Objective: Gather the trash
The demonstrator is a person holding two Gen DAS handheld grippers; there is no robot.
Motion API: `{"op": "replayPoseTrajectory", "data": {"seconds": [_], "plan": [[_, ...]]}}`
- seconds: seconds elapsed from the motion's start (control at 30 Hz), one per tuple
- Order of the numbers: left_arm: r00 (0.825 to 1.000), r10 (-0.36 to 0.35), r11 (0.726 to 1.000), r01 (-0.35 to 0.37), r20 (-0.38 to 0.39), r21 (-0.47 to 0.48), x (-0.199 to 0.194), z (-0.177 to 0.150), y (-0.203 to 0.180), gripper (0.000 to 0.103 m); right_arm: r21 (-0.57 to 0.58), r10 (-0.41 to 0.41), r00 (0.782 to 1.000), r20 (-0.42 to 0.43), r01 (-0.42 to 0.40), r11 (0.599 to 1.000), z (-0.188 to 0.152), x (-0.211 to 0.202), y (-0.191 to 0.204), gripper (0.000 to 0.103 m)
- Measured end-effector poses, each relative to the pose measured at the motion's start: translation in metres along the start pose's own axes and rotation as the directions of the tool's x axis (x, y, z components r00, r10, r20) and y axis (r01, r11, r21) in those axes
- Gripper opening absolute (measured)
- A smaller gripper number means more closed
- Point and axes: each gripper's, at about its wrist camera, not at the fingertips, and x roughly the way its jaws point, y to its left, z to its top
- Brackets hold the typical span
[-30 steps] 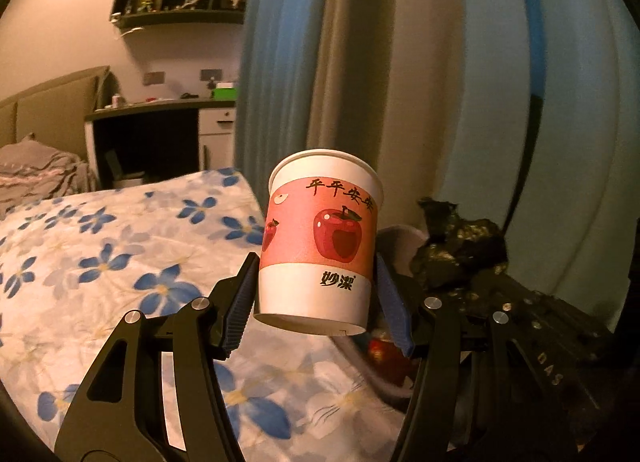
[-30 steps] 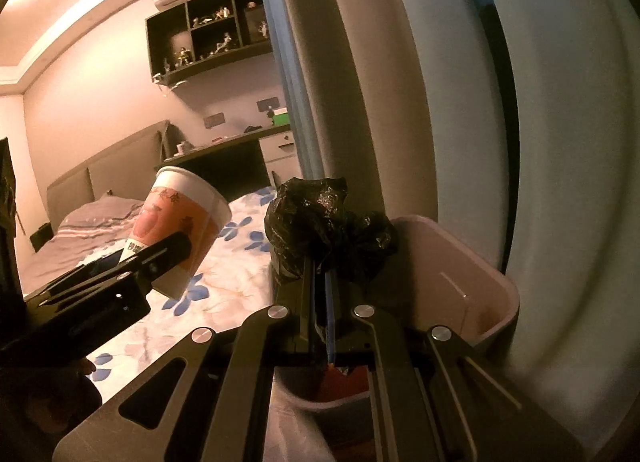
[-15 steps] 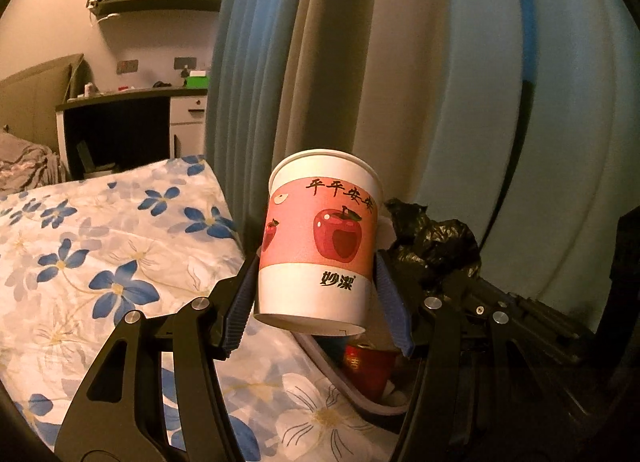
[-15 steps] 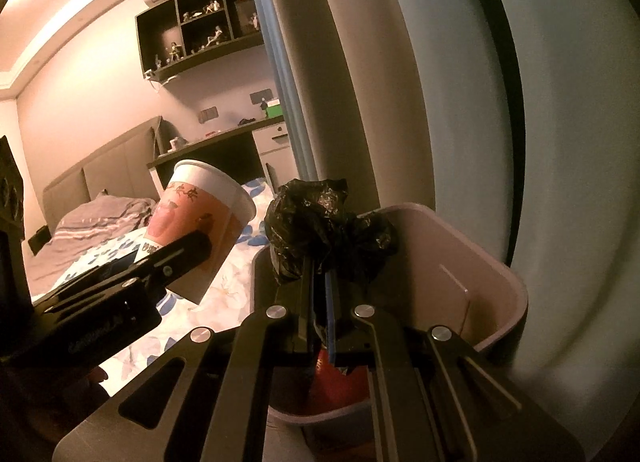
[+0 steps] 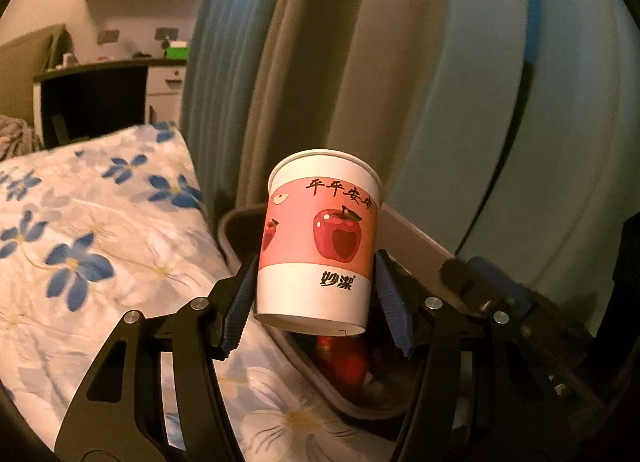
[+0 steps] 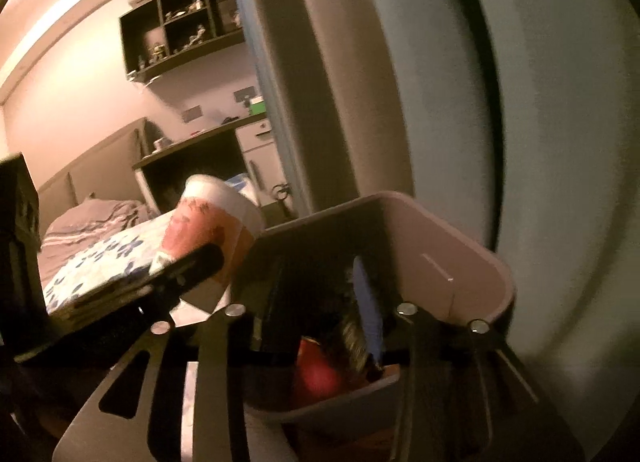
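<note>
We judge the job partly done: the bin [image 6: 448,262] beside the bed [image 5: 100,254] already holds a red can [image 6: 316,374] and some dark crumpled stuff, which looks like a black bag [image 6: 352,326], though blur keeps us from being sure. The cup [image 5: 318,240] is not in yet, so that drop remains, and we cannot see whether other trash lies elsewhere in the room.

Our left gripper [image 5: 316,304] is clamped on the cup — both blue pads press its lower white band, one on each side, and the cup stands nearly upright, its base hanging just above the bin's near rim. In the right view the cup [image 6: 212,221] sits left of the bin, not yet over the opening.

Our right gripper [image 6: 320,310] hangs over the bin's mouth with its jaws opening; the dark stuff lies between and below them, and we see no pad pressing on it.
</note>
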Motion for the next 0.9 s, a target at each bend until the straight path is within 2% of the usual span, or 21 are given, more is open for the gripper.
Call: {"op": "replayPoseTrajectory", "data": {"seconds": [0.07, 0.2, 0.27, 0.4, 0.47, 0.6, 0.73, 0.8, 0.87, 0.9], "plan": [[1.0, -0.016, 1.0, 0.016, -0.019, 0.012, 0.007, -0.003, -0.004, 0.058, 0.004, -0.03, 0.999, 0.021, 0.03, 1.0, 0.0, -0.004, -0.003, 0.047], [0.998, -0.03, 0.999, 0.031, -0.057, 0.02, 0.017, -0.012, -0.008, 0.062, 0.013, -0.07, 0.996, 0.052, 0.069, 0.997, 0.002, -0.012, -0.009, 0.049], [0.998, -0.023, 0.999, 0.024, -0.057, 0.022, 0.016, -0.014, -0.008, 0.078, 0.013, -0.08, 0.995, 0.061, 0.08, 0.997, 0.002, -0.015, -0.01, 0.051], [0.999, 0.004, 1.0, -0.004, -0.039, -0.005, 0.006, -0.014, 0.001, 0.088, 0.017, -0.074, 0.995, 0.073, 0.073, 0.997, 0.002, -0.02, -0.009, 0.054], [0.999, 0.03, 0.999, -0.03, -0.038, -0.017, -0.001, -0.013, 0.006, 0.095, 0.017, -0.072, 0.994, 0.078, 0.071, 0.997, 0.003, -0.022, -0.007, 0.058], [0.993, 0.116, 0.993, -0.116, -0.006, -0.027, -0.027, -0.015, 0.017, 0.097, 0.0, -0.062, 0.994, 0.088, 0.062, 0.998, 0.002, -0.028, -0.001, 0.068], [0.975, 0.221, 0.975, -0.221, 0.003, -0.019, -0.053, -0.019, 0.027, 0.097, -0.038, -0.057, 0.993, 0.106, 0.061, 0.997, -0.001, -0.037, 0.015, 0.087], [0.965, 0.26, 0.965, -0.259, 0.02, -0.031, -0.071, -0.021, 0.033, 0.097, -0.06, -0.043, 0.994, 0.105, 0.05, 0.997, -0.004, -0.04, 0.025, 0.089], [0.953, 0.3, 0.954, -0.298, 0.035, -0.039, -0.09, -0.022, 0.039, 0.097, -0.078, -0.035, 0.994, 0.101, 0.043, 0.996, -0.006, -0.043, 0.034, 0.098], [0.95, 0.309, 0.951, -0.307, 0.043, -0.04, -0.097, -0.022, 0.041, 0.097, -0.087, -0.031, 0.994, 0.103, 0.04, 0.995, -0.008, -0.046, 0.039, 0.098]]}}
